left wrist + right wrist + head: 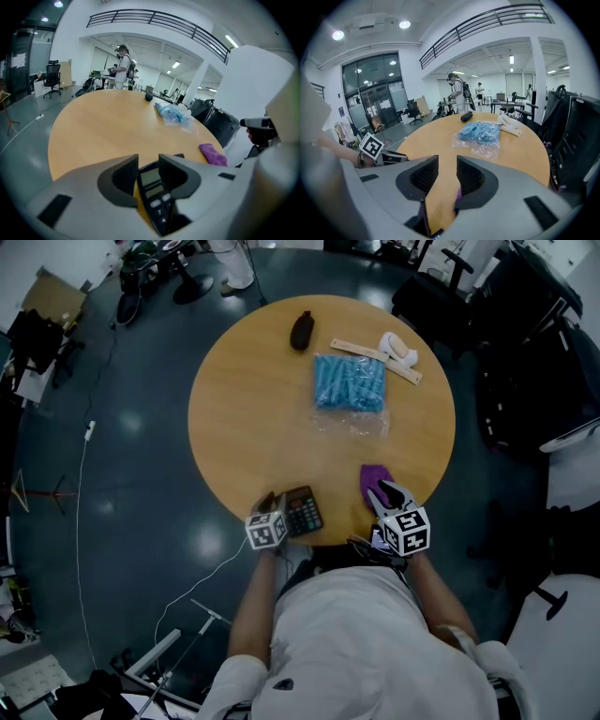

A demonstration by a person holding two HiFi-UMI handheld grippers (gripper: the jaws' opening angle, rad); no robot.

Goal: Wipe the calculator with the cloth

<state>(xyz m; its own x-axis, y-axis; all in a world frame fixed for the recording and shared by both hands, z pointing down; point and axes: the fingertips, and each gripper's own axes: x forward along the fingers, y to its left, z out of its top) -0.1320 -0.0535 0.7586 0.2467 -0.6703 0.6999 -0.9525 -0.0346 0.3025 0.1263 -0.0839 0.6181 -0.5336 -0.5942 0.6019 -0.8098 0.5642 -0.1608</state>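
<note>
Looking at a round wooden table [239, 409] first, with a clear bag of blue stuff [349, 383] out past the middle. Down at the near edge: calculator [303, 510] on the left, purple cloth [373, 478] near it on the right, not touching.

Seems to be the set-up step, wiping not yet started. Gripping nothing with the left gripper [149, 164], by the look of it. Jaws spread, straddling the top end of the calculator, with a sliver of table showing between the left pad and the casing. Same story with the right gripper [447, 171]: jaws apart, bare wood in the gap, only a scrap of purple peeking out by the right jaw. So sitting over the cloth rather than pinching it.

Next move, at a guess: close the right jaws on the cloth and carry it left onto the keypad. Probably also pin the calculator with the left jaws to stop it skating off that near edge. Looks thin and light, so worth going easy.

Writing-wise: can read a "7" and a "4" on the keys in the left gripper view, under a blank display. Can't make out any brand. Just black-and-white square markers on the gripper cubes, no letters.
</note>
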